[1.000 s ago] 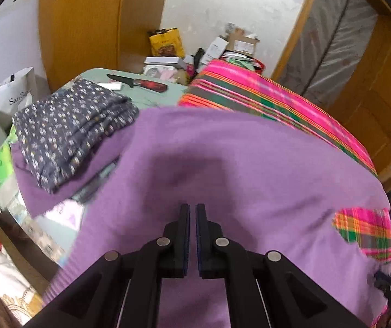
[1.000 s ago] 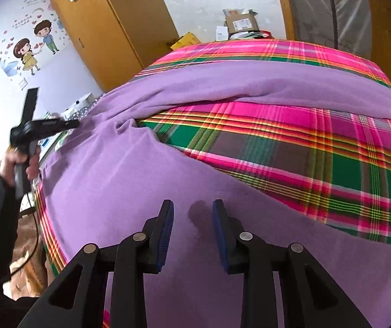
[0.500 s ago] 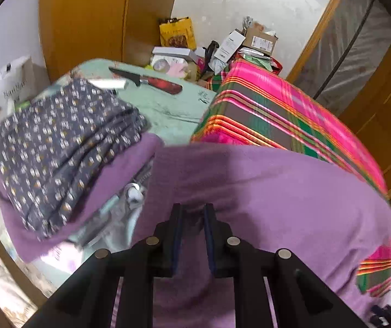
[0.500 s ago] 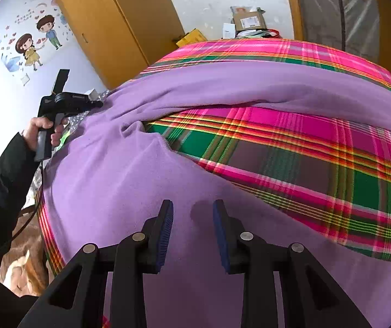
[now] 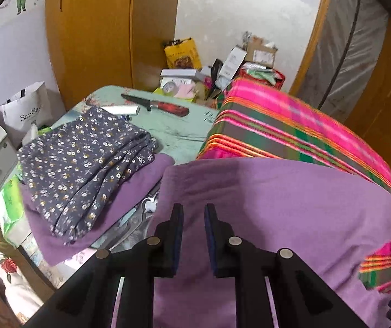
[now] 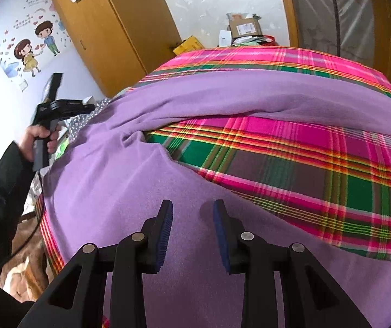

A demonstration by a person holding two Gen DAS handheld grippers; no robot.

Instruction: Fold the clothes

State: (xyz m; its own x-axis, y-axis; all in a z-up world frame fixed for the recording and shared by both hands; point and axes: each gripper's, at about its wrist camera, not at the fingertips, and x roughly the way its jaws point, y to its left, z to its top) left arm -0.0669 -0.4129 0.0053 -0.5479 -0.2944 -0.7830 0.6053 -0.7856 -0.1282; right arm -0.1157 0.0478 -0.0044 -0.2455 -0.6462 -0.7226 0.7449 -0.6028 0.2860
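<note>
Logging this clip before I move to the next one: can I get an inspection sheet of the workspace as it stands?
Surface: plaid cover, bright pink and green, largely draped.
Job's things: purple garment spread over the cover; folded floral garment on purple cloth alongside.
Clutter: knife on the green cloth; boxes by the wall.
Grippers: left tongs opening, nothing between them; right tongs open above the purple garment.
Cables: thin dark cable below the sleeve.
Surroundings: wooden wardrobe, wall stickers.
</note>
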